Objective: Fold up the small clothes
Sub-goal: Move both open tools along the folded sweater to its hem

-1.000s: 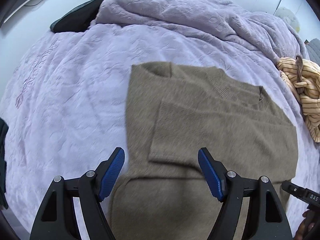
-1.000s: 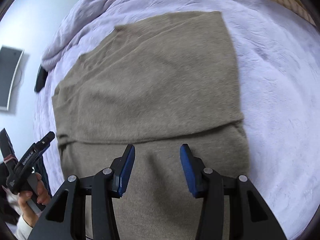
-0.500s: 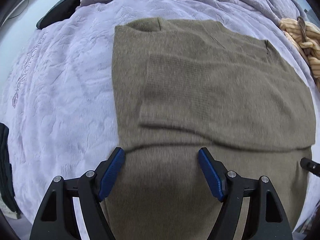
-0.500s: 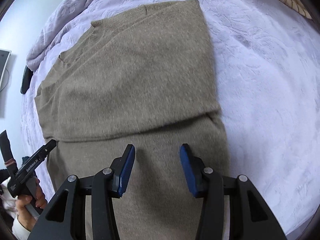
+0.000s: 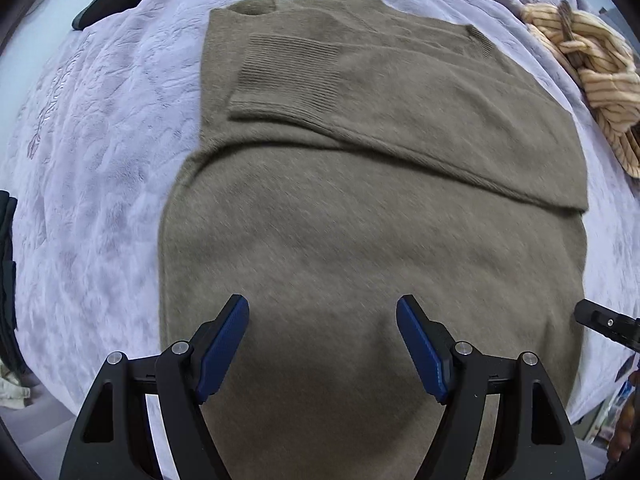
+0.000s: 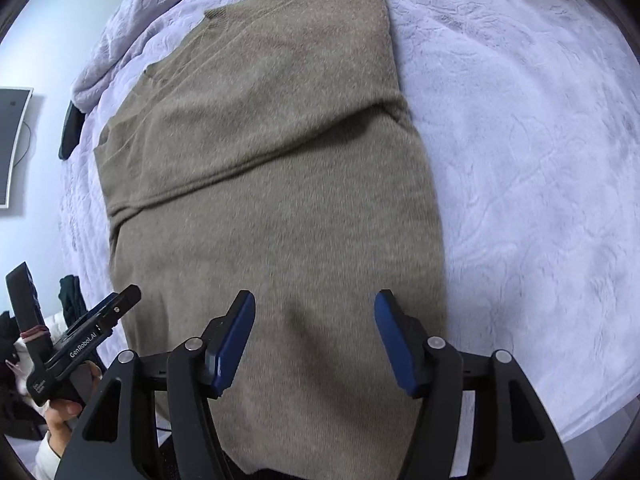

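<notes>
Lilac embossed blanket (image 5: 100, 152) under olive sweater (image 5: 360, 208); striped garment (image 5: 592, 72) beside; both grippers' jaws spread, empty.

A bed (image 5: 100, 184) under a lilac embossed blanket fills the frame. A brown sweater (image 5: 360, 208) lies flat at centre; a striped yellow garment (image 5: 592, 76) sits bunched at upper right.

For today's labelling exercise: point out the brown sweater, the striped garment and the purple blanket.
brown sweater (image 5: 360, 240): left wrist view, middle of its body.
striped garment (image 5: 596, 76): left wrist view, its bunched middle.
purple blanket (image 6: 520, 160): right wrist view, bare part beside the sweater.
</notes>
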The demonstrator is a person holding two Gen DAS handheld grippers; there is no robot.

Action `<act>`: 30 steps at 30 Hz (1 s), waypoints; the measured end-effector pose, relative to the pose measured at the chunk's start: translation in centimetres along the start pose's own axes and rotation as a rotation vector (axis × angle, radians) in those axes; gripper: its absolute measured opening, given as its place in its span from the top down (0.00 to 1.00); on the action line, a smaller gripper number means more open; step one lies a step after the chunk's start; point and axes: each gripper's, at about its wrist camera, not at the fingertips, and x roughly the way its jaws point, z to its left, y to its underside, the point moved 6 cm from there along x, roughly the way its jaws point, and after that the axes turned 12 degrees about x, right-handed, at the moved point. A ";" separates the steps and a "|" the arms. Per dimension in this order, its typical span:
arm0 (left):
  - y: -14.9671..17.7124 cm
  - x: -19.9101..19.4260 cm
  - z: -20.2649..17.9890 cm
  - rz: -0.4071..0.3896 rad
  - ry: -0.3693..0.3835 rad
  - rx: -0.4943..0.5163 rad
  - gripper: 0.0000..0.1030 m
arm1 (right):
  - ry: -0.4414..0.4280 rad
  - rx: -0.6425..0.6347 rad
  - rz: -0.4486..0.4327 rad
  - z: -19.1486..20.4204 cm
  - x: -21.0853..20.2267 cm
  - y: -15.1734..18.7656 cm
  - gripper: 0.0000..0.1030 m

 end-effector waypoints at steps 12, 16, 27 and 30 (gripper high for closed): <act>4.6 -2.4 -4.6 0.004 -0.011 -0.028 0.25 | -0.014 -0.093 0.068 -0.8 -0.8 3.1 0.26; 5.9 -3.1 -5.0 0.017 -0.027 -0.054 0.25 | -0.008 -0.130 0.070 -0.8 -1.1 3.2 0.22; 6.0 -4.1 -3.7 0.040 -0.017 -0.039 0.25 | -0.028 -0.188 0.032 1.6 -1.9 5.0 0.10; 6.8 -4.0 -3.0 0.039 0.001 -0.038 0.25 | -0.028 -0.196 0.021 2.3 -1.8 6.4 0.00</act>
